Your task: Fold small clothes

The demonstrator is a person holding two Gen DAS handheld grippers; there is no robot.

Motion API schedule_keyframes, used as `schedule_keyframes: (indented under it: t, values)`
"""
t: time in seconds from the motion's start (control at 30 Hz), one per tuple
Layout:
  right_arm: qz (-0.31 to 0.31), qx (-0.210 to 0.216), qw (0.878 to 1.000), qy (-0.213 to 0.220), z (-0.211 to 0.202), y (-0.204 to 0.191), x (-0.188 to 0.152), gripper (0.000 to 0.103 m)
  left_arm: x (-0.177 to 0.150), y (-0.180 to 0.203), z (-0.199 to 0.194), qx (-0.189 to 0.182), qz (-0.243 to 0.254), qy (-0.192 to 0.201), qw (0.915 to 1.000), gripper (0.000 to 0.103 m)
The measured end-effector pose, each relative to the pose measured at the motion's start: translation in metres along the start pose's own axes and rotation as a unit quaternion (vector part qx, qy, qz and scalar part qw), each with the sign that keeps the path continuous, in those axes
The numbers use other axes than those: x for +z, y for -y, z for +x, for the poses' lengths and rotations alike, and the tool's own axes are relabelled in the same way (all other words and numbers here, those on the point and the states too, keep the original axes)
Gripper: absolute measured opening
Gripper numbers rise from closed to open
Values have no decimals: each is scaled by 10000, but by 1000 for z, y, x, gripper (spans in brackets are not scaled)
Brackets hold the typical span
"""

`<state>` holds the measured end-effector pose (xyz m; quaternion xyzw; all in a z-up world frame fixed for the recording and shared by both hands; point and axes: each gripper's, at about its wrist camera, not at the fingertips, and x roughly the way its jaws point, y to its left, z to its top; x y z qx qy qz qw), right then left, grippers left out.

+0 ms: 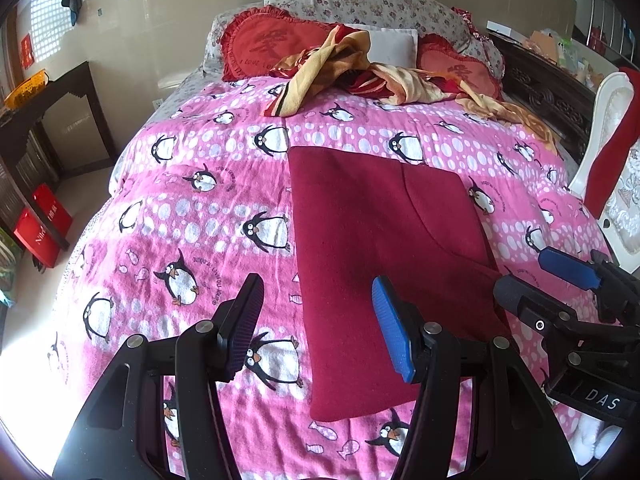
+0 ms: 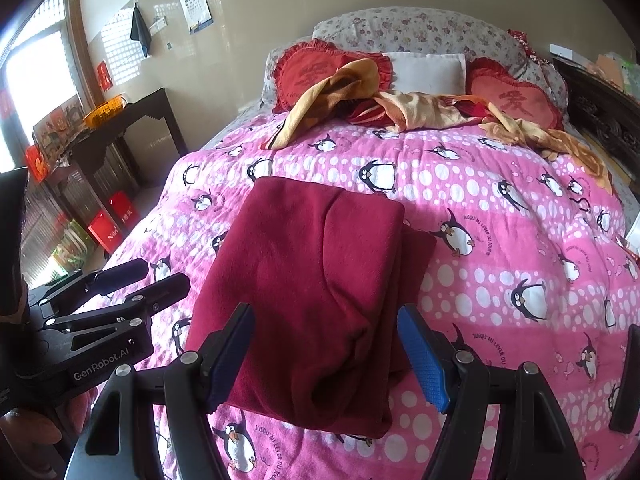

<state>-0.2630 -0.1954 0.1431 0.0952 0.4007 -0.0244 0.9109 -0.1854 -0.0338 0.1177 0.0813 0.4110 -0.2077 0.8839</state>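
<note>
Left gripper (image 1: 318, 328): held apart and empty above the bed; nothing is gripped. Its blue finger (image 1: 394, 334) is seen over the garment's near left part, its black finger over bare quilt to the left.

Right gripper (image 2: 326, 356): likewise spread and empty, the garment's near edge framed between its fingers. No contact with the cloth can be made out.

Garment (image 2: 316, 280): a dark red piece is laid flat just ahead of both sets of fingers, already doubled into a rough rectangle. A curved seam is shown on top, and a lower layer is left poking out along the right side and near corner.

Progress: the main folds are judged done; the piece is released. Squaring the loose right layer, or one more fold, may be left. Whether other clothes are waiting cannot be told.

Quilt (image 1: 200, 216): pink, penguin-printed, spread under the garment and beyond the fingertips on all sides.

Blanket (image 2: 384, 108): a yellow and red heap is left crumpled well beyond the garment, near the pillows (image 2: 424, 32).
</note>
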Motion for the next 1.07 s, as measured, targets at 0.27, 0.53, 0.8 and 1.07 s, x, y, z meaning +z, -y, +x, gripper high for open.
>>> schedule_keyframes:
  t: [0.27, 0.53, 0.8, 1.07]
  values:
    - [4, 10, 10000, -38, 4, 0, -1, 71, -1, 1, 2, -6, -11, -24, 10000, 57]
    - [2, 31, 9999, -111, 10, 0, -2, 71, -2, 0, 7, -17, -28, -80, 10000, 57]
    - [25, 55, 9998, -186, 18, 0, -1, 71, 0, -3, 15, -60, -94, -153, 9998, 57]
    - [165, 44, 9996, -217, 33, 18, 1, 71, 11, -33, 33, 30, -379, -113, 9992, 57]
